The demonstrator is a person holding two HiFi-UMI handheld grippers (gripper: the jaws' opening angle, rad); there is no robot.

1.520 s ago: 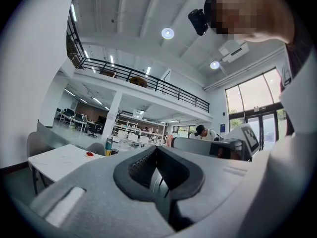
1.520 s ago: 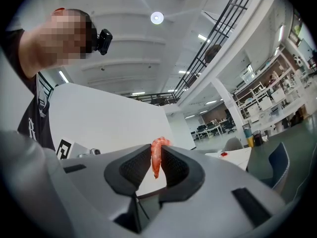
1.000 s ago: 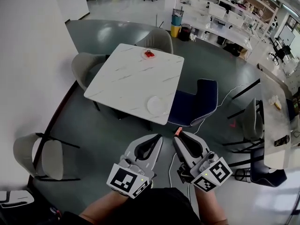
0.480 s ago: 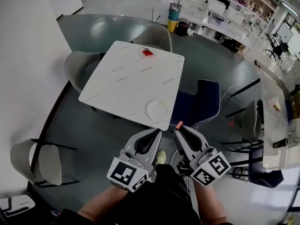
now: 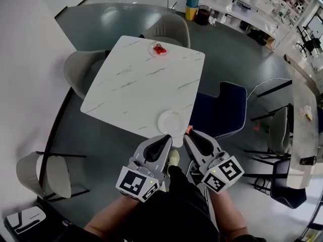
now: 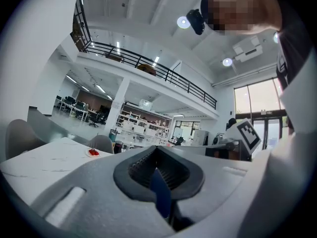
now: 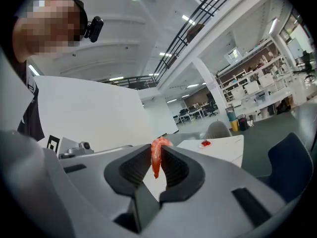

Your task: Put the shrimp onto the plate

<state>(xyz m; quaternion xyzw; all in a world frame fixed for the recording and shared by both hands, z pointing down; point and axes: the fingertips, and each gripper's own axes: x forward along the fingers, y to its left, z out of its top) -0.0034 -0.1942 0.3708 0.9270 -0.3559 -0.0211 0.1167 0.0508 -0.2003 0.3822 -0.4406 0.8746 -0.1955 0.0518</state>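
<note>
My right gripper (image 5: 187, 133) is shut on an orange shrimp (image 7: 155, 160), which stands upright between the pads with its curled end poking above the jaw tips; in the head view the shrimp (image 5: 188, 129) shows as a small orange tip. It hovers just off the table's near corner, right of an empty white plate (image 5: 171, 121). My left gripper (image 5: 166, 139) is beside it, jaws shut with nothing in them (image 6: 157, 150). A second small plate holding something red (image 5: 159, 49) sits at the table's far side.
The white marble table (image 5: 136, 84) has a dark blue chair (image 5: 222, 116) at its right side, close to my right gripper. Grey chairs stand at the far side (image 5: 166, 32) and left side (image 5: 78, 72). Another grey chair (image 5: 43, 173) is near the wall.
The person has walked closer to the table. Both grippers now sit at its near corner beside the empty plate. The right gripper's hold on the shrimp is unchanged.
</note>
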